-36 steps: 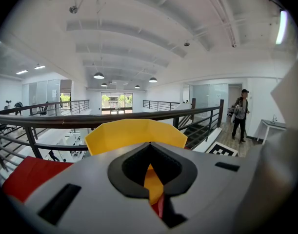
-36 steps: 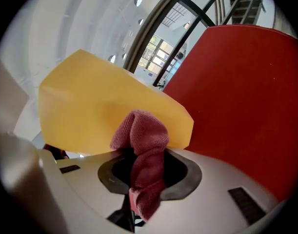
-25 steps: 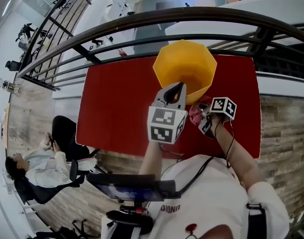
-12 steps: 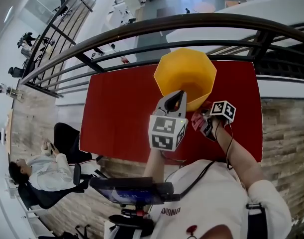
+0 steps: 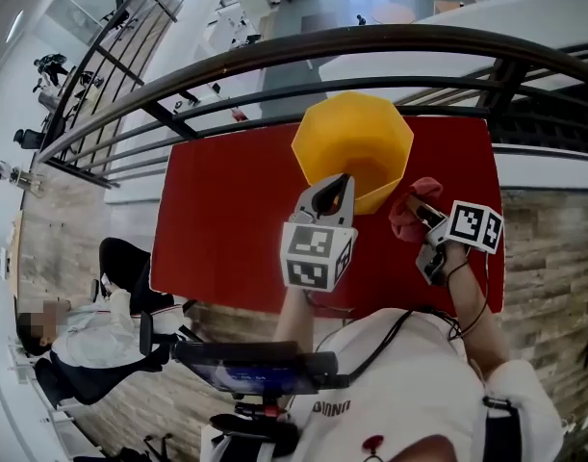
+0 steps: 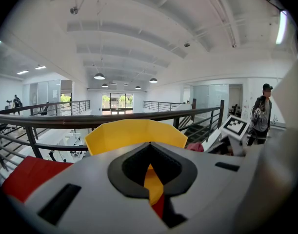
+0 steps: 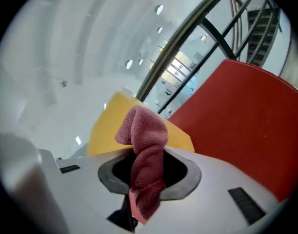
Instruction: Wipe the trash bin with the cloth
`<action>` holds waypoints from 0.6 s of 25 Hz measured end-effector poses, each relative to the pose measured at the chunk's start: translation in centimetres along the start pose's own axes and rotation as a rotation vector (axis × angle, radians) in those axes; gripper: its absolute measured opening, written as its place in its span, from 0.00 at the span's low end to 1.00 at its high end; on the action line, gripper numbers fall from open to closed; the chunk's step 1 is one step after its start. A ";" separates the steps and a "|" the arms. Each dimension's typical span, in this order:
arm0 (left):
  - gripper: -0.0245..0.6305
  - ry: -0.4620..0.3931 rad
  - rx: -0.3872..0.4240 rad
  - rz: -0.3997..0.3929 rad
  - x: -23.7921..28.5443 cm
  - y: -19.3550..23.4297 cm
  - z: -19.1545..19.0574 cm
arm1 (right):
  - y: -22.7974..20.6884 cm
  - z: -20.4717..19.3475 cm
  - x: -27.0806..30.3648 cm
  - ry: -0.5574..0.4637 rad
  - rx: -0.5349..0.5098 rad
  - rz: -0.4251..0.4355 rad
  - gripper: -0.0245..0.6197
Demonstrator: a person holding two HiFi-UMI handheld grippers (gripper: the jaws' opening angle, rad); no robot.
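Pinching cloth (image 7: 145, 145), jaws show plainly only in right gripper view.

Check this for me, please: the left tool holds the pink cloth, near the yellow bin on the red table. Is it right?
Wrong tool. The right tool holds the pink cloth, near the yellow bin on the red table; the right gripper view shows the cloth pinched between its jaws.

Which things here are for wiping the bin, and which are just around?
Job: yellow trash bin, pink cloth, right tool holding the cloth, left tool at the bin's rim.
Just around: red table, metal railing, seated person.
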State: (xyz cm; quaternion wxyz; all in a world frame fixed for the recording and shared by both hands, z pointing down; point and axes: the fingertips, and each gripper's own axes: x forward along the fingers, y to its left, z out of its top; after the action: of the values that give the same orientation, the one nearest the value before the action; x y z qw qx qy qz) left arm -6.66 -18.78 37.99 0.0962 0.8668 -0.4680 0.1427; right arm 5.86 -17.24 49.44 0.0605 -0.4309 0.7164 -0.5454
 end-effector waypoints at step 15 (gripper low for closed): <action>0.04 -0.006 -0.008 0.014 -0.2 0.0 -0.1 | 6.9 4.5 -1.6 -0.186 -0.106 0.171 0.19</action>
State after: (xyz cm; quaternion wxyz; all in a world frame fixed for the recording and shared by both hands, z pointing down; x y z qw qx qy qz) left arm -6.80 -18.65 37.98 0.0972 0.8636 -0.4749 0.1389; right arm 5.56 -19.20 41.29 0.1500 -0.4194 0.7696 -0.4574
